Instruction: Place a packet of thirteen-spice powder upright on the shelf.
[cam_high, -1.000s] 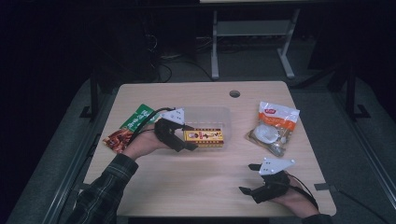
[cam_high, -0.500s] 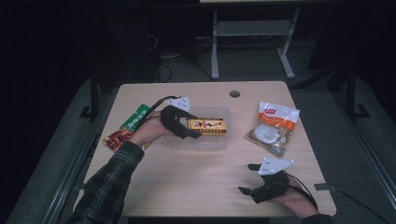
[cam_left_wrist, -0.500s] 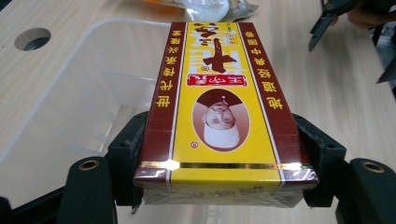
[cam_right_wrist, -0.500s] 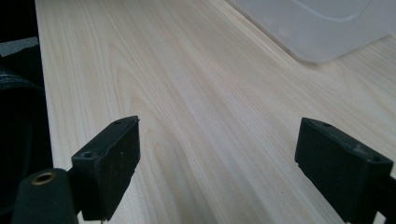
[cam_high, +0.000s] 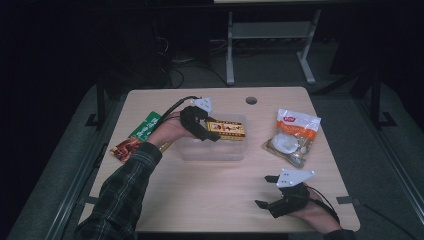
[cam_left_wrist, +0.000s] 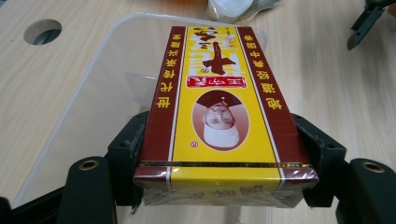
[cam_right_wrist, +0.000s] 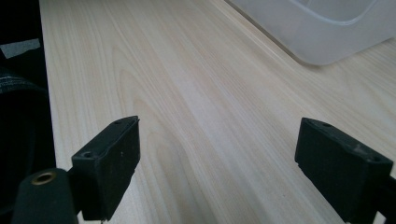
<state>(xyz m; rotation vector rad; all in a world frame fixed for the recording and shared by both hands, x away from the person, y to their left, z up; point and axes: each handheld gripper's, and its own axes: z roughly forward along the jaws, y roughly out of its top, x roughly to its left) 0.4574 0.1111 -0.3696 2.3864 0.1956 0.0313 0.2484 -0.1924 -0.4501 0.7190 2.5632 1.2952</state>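
Box (cam_left_wrist: 224, 116) is sitting clamped in the left gripper (cam_high: 202, 126), jaws pressing both long sides near one end, the other end sticking out over the bin (cam_high: 212, 150). In the high view it's hovering above the bin's top edge, roughly at 12 o'clock of the bin centre, long axis running 9-to-3.

Handling, my read: rigid carton with a shiny film wrap, probably light. The film is looking slippery, so the side grip near one end is leaving a long overhang; holding nearer the middle would be cutting any droop or twist. Corners could be denting if squeezed hard. Flat faces should be letting it lie stable once down.

Bin is clear plastic, sitting mid-surface (cam_high: 210, 200), looking empty as far as I can tell through the wall.

Right gripper (cam_high: 272, 192) is resting at 5 o'clock on the surface, jaws spread wide, nothing between them; its view is looking across bare wood toward the bin corner (cam_right_wrist: 327, 32).

Further out: green packet (cam_high: 145, 126) and red packet (cam_high: 125, 148) at 9 o'clock, near the left forearm; clear bag (cam_high: 292, 136) with orange print at 2 o'clock; a cable hole (cam_high: 251, 100) at 12.
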